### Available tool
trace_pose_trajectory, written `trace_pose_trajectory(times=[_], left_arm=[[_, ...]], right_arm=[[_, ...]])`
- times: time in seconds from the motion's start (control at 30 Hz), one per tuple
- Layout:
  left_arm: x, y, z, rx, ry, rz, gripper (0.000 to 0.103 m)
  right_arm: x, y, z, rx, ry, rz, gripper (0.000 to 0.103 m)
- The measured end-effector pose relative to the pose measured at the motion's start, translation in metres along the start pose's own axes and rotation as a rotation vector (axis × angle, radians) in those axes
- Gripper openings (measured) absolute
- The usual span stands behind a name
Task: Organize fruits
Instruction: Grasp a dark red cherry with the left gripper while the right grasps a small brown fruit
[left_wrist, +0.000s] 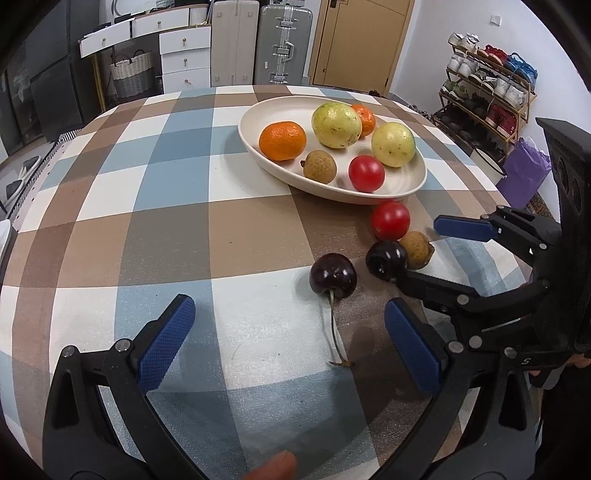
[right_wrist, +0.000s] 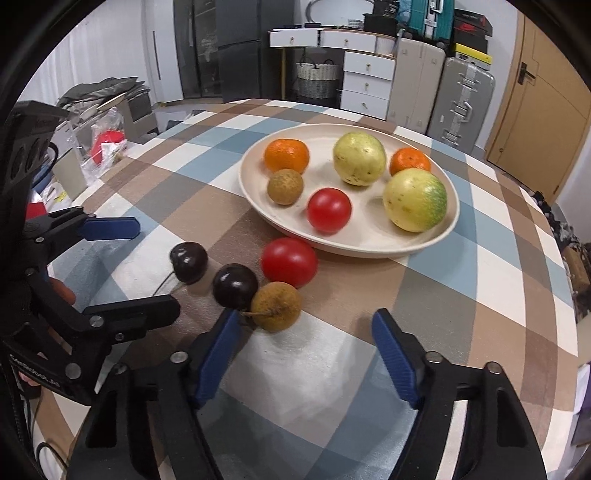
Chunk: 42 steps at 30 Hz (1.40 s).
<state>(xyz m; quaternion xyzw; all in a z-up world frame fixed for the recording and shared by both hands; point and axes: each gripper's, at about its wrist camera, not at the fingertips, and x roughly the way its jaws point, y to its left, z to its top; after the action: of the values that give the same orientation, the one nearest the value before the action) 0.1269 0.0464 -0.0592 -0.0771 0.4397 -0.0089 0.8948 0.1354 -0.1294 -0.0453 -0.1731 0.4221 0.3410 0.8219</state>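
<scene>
A cream plate (left_wrist: 280, 110) (right_wrist: 369, 230) holds two oranges, two yellow-green fruits, a longan and a red tomato. On the checked cloth in front of it lie a red tomato (left_wrist: 390, 220) (right_wrist: 289, 261), a loose longan (left_wrist: 415, 249) (right_wrist: 275, 310), a dark cherry (left_wrist: 386, 260) (right_wrist: 235, 286) and a stemmed cherry (left_wrist: 333, 280) (right_wrist: 188, 262). My left gripper (left_wrist: 288, 314) (right_wrist: 157, 266) is open, the stemmed cherry just beyond its tips. My right gripper (right_wrist: 306, 317) (left_wrist: 421, 251) is open around the loose longan, which lies at its tips near the left finger (right_wrist: 221, 350); no pad presses it.
A shoe rack (left_wrist: 480, 96) and a purple bag (left_wrist: 524, 173) stand beyond the table's right edge. Suitcases (right_wrist: 458, 99) and white drawers (right_wrist: 365, 81) line the far wall. Clutter in plastic bags (right_wrist: 103, 144) sits off the left edge. The two grippers are close together.
</scene>
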Motion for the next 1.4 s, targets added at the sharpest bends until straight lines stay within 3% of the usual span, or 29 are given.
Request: trace_pose_trajectory(times=[0.13,0.33,0.53,0.67,1.03,1.13,1.2,1.4], left_arm=[[-0.001,0.004,0.0,-0.023,-0.009,-0.003,0.102],[-0.001,0.009,0.002,-0.048,-0.015,0.002,0.102],[-0.001,0.006,0.003,-0.037,-0.023,0.012,0.102],[0.0,0.001,0.003,-0.008,-0.017,-0.02,0.086],[0.004,-0.025,0.004,0.099,-0.009,-0.01,0.057],[0.004,-0.028,0.005,0.108,-0.012,-0.022,0.044],[0.004,-0.029,0.005,0.11,-0.014,-0.035,0.025],[0.002,-0.028,0.005,0.099,-0.025,-0.046,0.024]], right_arm=[[-0.002,0.004,-0.001,-0.019,-0.014,0.043,0.047],[-0.006,0.005,-0.004,-0.032,-0.027,0.08,0.027],[-0.012,0.006,-0.006,-0.034,-0.047,0.106,0.026],[-0.016,-0.002,-0.007,0.002,-0.071,0.117,0.026],[-0.026,-0.016,-0.01,0.052,-0.107,0.123,0.026],[-0.027,-0.018,-0.011,0.056,-0.109,0.122,0.026],[-0.028,-0.019,-0.011,0.06,-0.112,0.127,0.026],[-0.029,-0.02,-0.011,0.065,-0.12,0.136,0.026]])
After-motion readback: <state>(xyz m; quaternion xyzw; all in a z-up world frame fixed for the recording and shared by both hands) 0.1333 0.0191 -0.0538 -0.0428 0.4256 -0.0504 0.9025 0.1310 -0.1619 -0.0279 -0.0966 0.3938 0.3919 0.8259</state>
